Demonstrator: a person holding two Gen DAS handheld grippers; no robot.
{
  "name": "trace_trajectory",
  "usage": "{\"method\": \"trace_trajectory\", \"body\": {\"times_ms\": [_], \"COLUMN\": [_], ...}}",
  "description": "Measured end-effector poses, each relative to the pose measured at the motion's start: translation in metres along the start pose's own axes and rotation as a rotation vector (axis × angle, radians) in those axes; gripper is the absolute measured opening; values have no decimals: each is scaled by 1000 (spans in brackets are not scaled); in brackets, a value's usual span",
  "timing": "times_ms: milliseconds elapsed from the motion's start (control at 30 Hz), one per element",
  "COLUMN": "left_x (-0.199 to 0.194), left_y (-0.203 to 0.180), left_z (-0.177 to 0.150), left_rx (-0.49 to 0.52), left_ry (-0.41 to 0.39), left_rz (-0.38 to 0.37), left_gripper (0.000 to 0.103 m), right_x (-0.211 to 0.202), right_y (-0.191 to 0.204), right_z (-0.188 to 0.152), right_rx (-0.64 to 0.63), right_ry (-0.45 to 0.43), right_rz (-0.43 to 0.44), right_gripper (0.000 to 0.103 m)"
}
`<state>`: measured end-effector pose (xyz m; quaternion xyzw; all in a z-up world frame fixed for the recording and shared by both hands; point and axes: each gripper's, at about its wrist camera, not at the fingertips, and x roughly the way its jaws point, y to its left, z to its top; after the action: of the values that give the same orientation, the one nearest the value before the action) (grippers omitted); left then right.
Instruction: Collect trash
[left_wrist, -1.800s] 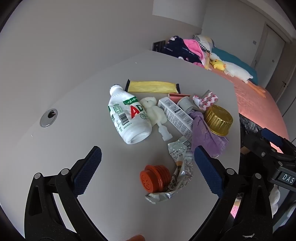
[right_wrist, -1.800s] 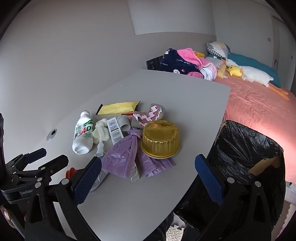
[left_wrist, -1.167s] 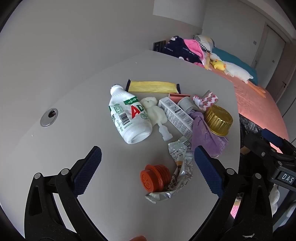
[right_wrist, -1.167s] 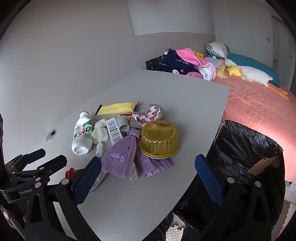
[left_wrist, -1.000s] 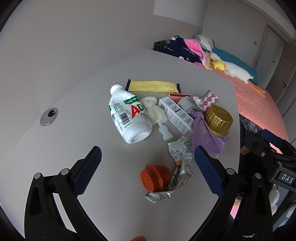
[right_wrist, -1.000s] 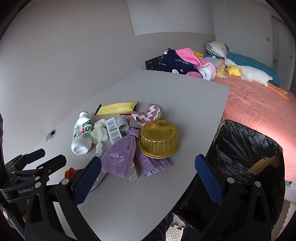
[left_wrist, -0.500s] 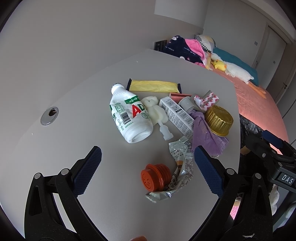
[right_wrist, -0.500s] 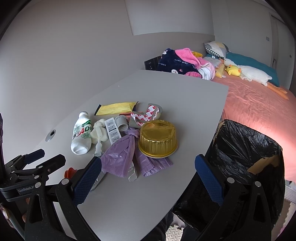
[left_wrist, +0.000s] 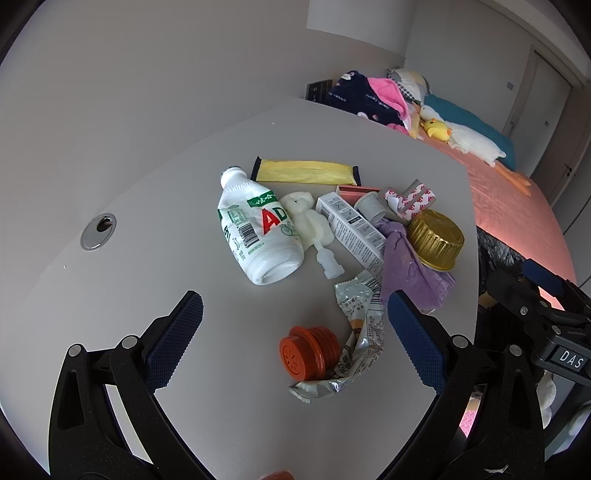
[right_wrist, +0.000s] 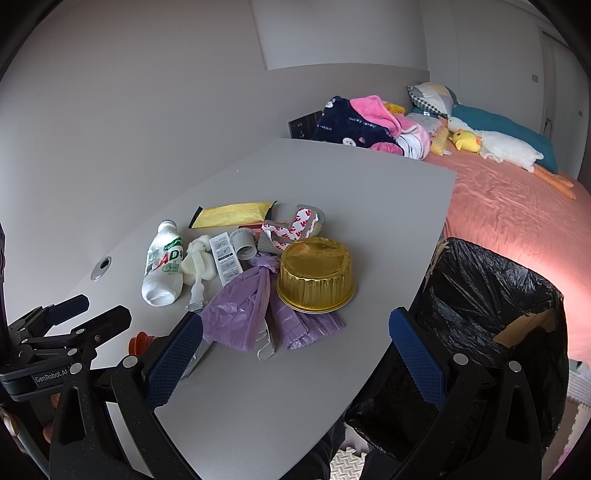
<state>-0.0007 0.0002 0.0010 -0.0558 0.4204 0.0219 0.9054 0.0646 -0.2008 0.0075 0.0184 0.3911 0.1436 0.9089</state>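
Observation:
Trash lies in a heap on the grey table (left_wrist: 147, 206): a white AD bottle (left_wrist: 256, 236) on its side, a yellow wrapper (left_wrist: 304, 172), a white box (left_wrist: 352, 230), a purple bag (right_wrist: 240, 314), an upside-down gold foil cup (right_wrist: 314, 275), an orange cap (left_wrist: 306, 351) and a crumpled foil wrapper (left_wrist: 360, 332). My left gripper (left_wrist: 291, 336) is open and empty, hovering just before the orange cap. My right gripper (right_wrist: 295, 350) is open and empty above the table's near edge, before the purple bag. A black-lined trash bin (right_wrist: 491, 317) stands right of the table.
A round cable hole (left_wrist: 98, 231) sits in the table at the left. A bed (right_wrist: 517, 206) with pink sheet, clothes and a plush duck lies beyond the table. The wall runs along the table's left side.
Both views shift very slightly; the grippers stay open and the trash has not moved.

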Motion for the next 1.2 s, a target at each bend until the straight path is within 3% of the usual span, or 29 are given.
{"method": "trace_trajectory", "body": {"times_ms": [833, 1100, 1200], "left_x": [3, 16, 23], "left_y": [0, 19, 23], "left_z": [-2, 3, 9], "left_rx": [10, -62, -70], "left_ry": [0, 20, 23], "left_rz": [-30, -67, -44], "left_gripper": [97, 97, 97], "right_x": [4, 19, 25], "right_y": [-3, -10, -15], "right_z": [-3, 2, 4], "right_rx": [-2, 9, 20], "right_ry": [-17, -15, -8], "right_rz": [3, 17, 14], "right_gripper": [100, 100, 100]}}
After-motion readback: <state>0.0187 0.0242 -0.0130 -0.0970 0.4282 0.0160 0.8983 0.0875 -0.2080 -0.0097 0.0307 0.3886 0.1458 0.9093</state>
